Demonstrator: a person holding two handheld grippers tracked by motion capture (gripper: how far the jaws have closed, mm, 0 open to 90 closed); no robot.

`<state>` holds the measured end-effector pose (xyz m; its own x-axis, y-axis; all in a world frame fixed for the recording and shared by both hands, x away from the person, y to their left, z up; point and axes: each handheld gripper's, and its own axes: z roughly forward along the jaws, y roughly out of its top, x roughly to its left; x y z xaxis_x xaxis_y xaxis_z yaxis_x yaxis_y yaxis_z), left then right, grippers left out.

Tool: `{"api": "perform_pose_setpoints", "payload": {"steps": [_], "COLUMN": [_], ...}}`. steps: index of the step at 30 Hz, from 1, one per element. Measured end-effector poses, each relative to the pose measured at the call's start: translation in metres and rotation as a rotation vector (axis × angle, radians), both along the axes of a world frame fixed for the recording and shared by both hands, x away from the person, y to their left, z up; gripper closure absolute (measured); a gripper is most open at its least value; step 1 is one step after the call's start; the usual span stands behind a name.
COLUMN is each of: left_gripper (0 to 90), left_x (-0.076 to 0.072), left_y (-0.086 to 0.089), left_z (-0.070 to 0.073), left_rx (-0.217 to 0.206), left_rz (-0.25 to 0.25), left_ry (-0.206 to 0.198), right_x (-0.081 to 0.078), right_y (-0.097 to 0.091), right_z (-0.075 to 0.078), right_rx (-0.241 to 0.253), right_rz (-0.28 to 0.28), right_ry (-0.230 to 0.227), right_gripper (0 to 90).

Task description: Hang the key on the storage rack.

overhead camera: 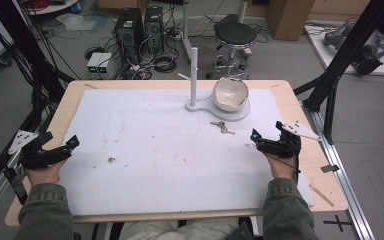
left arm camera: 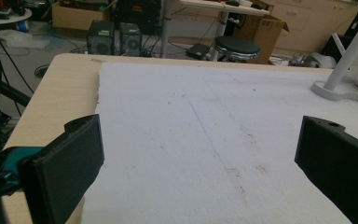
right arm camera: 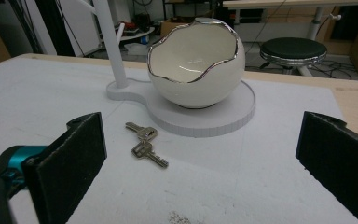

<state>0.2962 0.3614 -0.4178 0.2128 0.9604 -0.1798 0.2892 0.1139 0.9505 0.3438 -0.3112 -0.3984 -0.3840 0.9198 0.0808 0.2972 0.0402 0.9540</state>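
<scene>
A white egg-shaped bowl (overhead camera: 230, 93) with a jagged silver rim sits on the round base of a white peg stand (overhead camera: 194, 70) at the table's far middle. Two keys (overhead camera: 222, 127) lie on the white sheet just in front of that base. My right gripper (overhead camera: 266, 131) rests at the right, open and empty. In the right gripper view the keys (right arm camera: 144, 143) lie ahead between the wide jaws of the right gripper (right arm camera: 200, 154), with the bowl (right arm camera: 196, 65) behind them. My left gripper (overhead camera: 71, 144) rests at the left edge, open. In its own view the left gripper (left arm camera: 198, 154) holds nothing.
A white foam sheet (overhead camera: 155, 150) covers most of the wooden table (overhead camera: 60, 115). A thin wooden stick (overhead camera: 321, 195) lies at the near right corner. Black frame struts (overhead camera: 330, 100) stand beside the table's right side. A stool (overhead camera: 235, 35) and computer towers (overhead camera: 137, 27) stand beyond the far edge.
</scene>
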Motion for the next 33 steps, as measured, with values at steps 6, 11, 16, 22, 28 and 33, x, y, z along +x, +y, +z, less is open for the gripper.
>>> {"api": "perform_pose_setpoints", "payload": {"steps": [6,11,16,22,28,33], "left_gripper": [1.7,1.7,1.7,1.7,1.7,1.7], "left_x": [0.0012,0.0025,0.0034,0.0035,0.0045,0.0037], "left_y": [-0.0012,-0.0019,-0.0018,-0.0021,-0.0025,-0.0025], "left_z": [-0.0008,-0.0017,-0.0024,-0.0026,-0.0034,-0.0030], "left_rx": [0.003,0.006,0.015,0.018,0.019,0.025], "left_rz": [-0.011,-0.013,-0.016,-0.017,-0.021,-0.022], "left_ry": [0.010,0.015,0.022,0.024,0.028,0.031], "right_x": [-0.0011,-0.0022,-0.0019,-0.0015,0.0014,0.0050], "right_y": [-0.0019,-0.0029,-0.0031,-0.0027,-0.0008,0.0022], "right_z": [0.0004,0.0006,0.0004,0.0002,-0.0006,-0.0014], "right_rx": [0.013,0.014,0.013,0.009,-0.005,-0.038], "right_rz": [-0.002,-0.004,-0.007,-0.002,0.000,0.012], "right_ry": [0.003,0.004,0.007,0.014,0.030,0.034], "right_gripper": [0.6,0.6,0.6,0.6,0.7,0.6]}}
